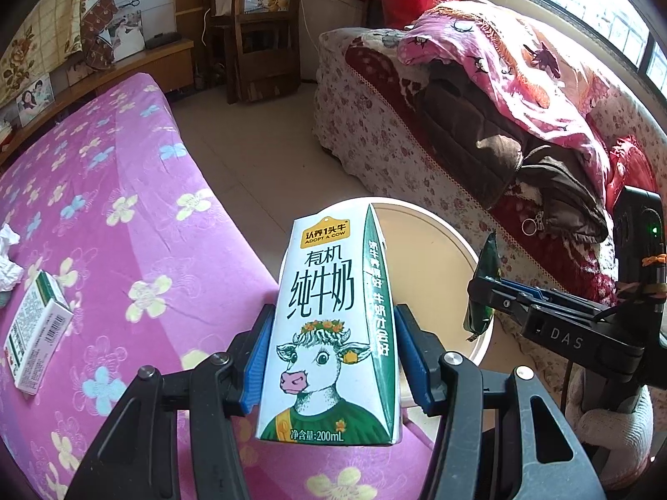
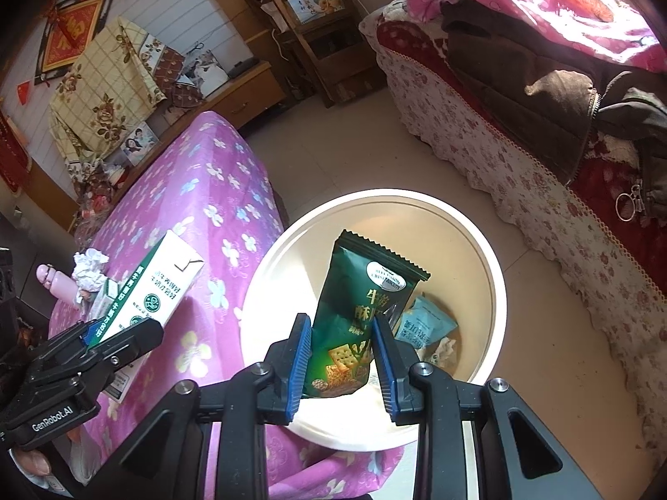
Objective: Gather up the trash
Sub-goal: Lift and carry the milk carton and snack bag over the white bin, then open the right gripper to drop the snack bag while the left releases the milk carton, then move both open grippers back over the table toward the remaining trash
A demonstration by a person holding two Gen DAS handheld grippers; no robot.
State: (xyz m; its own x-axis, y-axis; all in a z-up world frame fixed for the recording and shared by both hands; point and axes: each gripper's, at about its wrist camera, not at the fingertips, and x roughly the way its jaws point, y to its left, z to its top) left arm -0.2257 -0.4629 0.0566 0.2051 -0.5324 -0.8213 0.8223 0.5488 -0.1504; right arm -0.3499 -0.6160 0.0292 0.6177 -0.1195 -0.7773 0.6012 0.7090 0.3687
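My left gripper [image 1: 331, 358] is shut on a white and green milk carton [image 1: 329, 333] with a cow on it, held upright beside the cream trash bin [image 1: 442, 241]. It also shows in the right wrist view [image 2: 89, 335] with the carton [image 2: 154, 291]. My right gripper [image 2: 342, 358] holds a dark green biscuit packet [image 2: 358, 312] over the bin [image 2: 267, 283]; the packet sits between the blue pads, which touch its sides. A blue wrapper [image 2: 425, 325] and crumpled paper lie inside the bin.
A table with a purple flowered cloth [image 1: 125, 229] holds a second small carton [image 1: 35, 337] and crumpled tissue [image 1: 8, 266]. A pink bottle [image 2: 54, 283] stands at its far end. A sofa [image 1: 417, 146] with blankets and jackets is on the right. Tiled floor lies between.
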